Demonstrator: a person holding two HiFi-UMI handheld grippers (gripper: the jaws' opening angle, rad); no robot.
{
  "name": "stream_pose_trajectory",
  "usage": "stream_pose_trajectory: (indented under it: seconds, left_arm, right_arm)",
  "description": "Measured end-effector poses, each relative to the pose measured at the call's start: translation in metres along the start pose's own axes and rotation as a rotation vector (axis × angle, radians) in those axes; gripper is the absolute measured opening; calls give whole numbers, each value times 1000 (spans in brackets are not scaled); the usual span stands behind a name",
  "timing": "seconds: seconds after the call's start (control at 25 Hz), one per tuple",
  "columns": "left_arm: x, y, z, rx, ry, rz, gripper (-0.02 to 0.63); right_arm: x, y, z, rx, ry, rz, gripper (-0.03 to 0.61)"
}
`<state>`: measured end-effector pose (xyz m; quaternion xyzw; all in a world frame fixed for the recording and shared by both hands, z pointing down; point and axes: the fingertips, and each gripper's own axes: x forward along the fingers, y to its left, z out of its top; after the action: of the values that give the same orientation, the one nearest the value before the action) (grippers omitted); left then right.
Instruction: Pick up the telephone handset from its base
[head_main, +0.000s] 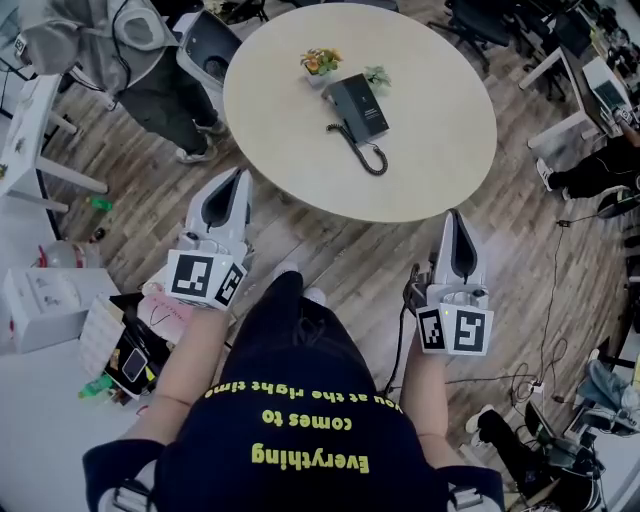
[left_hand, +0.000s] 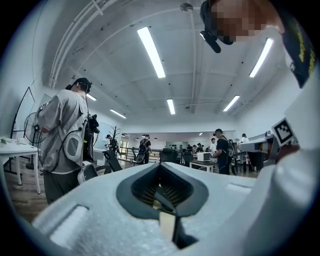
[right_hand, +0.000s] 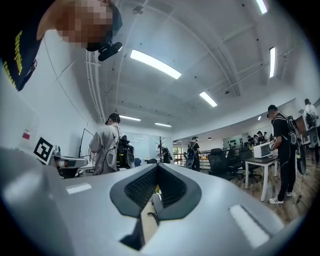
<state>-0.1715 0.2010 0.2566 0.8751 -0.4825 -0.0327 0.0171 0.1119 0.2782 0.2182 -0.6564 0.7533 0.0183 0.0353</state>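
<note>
A black telephone (head_main: 358, 108) lies on the round beige table (head_main: 430, 150), its handset resting on the base. Its coiled cord (head_main: 366, 156) trails toward the near edge. My left gripper (head_main: 241, 174) is held level just short of the table's near left edge, jaws shut and empty. My right gripper (head_main: 455, 214) hovers level at the near right edge, also shut with nothing in it. Both are well short of the phone. In the left gripper view the left gripper (left_hand: 159, 166) shows closed jaws, and the right gripper (right_hand: 156, 168) does too in the right gripper view.
A small pot of flowers (head_main: 320, 65) and a little green plant (head_main: 377, 75) stand behind the phone. A person in a grey hoodie (head_main: 120, 50) stands at the table's far left beside an office chair (head_main: 207, 45). A cluttered white desk (head_main: 40, 300) is at my left; cables (head_main: 520, 385) lie on the floor at my right.
</note>
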Motion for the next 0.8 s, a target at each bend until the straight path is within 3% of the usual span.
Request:
stream_pose_trajectory:
  seconds: [0.2, 0.28, 0.52, 0.8]
  left_arm:
    - [6, 0, 1, -10, 6, -4, 7]
    - [8, -1, 2, -10, 13, -4, 50]
    - [8, 2, 2, -21, 41, -2, 215]
    - [25, 12, 0, -33, 58, -20, 293]
  right_arm:
    - [4, 0, -1, 19, 6, 10, 12]
    - [5, 0, 0, 25, 4, 16, 18]
    - [12, 2, -3, 55, 27, 29, 193]
    - [34, 3, -9, 55, 47, 28, 275]
